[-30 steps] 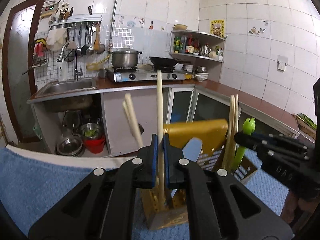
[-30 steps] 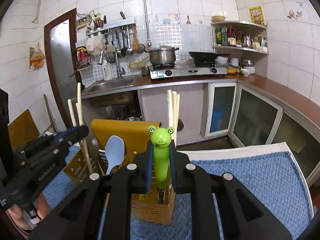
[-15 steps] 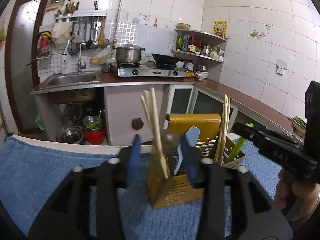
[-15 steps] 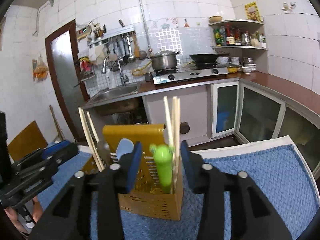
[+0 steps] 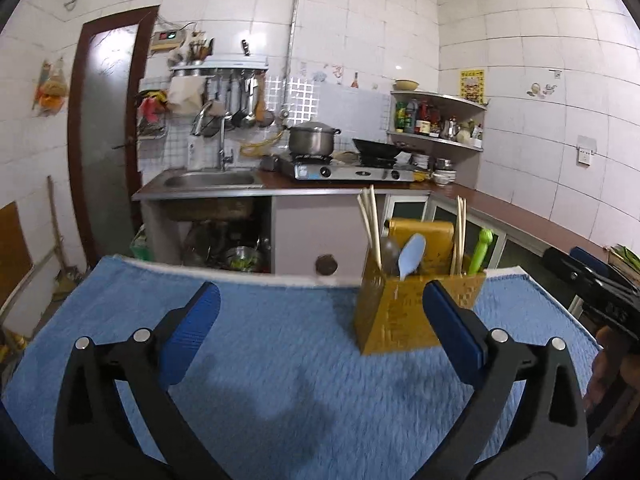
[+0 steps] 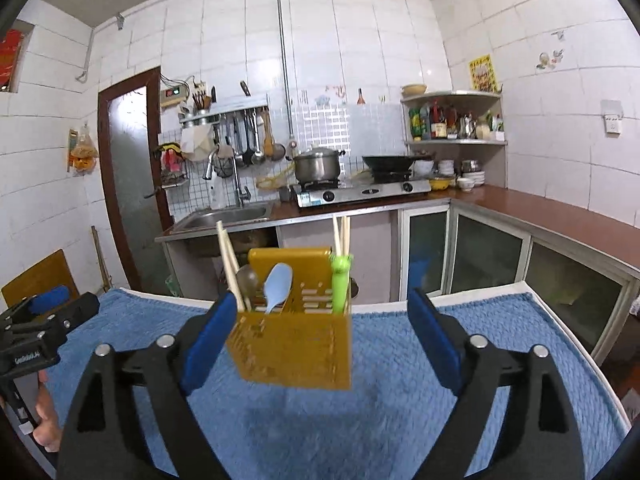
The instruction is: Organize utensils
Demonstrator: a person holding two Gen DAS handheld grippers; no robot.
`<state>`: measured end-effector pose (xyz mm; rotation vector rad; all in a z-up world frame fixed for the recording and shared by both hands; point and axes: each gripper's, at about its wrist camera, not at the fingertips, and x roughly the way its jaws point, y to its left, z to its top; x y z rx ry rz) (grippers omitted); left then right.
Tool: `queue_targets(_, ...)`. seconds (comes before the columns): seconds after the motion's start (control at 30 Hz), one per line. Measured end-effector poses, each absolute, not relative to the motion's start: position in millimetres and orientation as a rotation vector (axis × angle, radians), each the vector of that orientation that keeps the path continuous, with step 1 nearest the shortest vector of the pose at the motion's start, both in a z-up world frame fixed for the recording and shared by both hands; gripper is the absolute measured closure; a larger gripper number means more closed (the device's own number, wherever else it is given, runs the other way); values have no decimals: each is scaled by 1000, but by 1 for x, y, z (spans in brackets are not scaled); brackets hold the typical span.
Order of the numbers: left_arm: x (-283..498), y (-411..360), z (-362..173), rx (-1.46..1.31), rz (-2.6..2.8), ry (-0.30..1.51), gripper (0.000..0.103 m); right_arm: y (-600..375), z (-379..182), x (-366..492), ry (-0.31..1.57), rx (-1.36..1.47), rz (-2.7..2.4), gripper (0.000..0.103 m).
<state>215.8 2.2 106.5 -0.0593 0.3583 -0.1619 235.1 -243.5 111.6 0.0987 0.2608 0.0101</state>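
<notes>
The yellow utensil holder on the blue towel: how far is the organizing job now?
Done: the yellow perforated plastic utensil holder holds two bunches of pale wooden chopsticks, a light blue plastic spoon, a dark spoon and a green frog-topped utensil. In hand: nothing; the left gripper and right gripper are open. Left: no loose utensil shows on the blue towel.

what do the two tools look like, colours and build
Both match: the left tool and right tool have matte black plastic arms with silver round bolts, ending in flat blue ribbed pads. White lettering marks the left tool's side. No cables visible.
</notes>
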Motion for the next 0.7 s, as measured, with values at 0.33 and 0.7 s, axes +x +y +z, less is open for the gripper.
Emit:
queue_targets(0.33,134,9,88,-59,-124,342,5,-215,77,153,267,83,-15,5)
queue_targets(0.7,92,7,44,-42,-97,392,5,-206,37,104,296,58,-54,4)
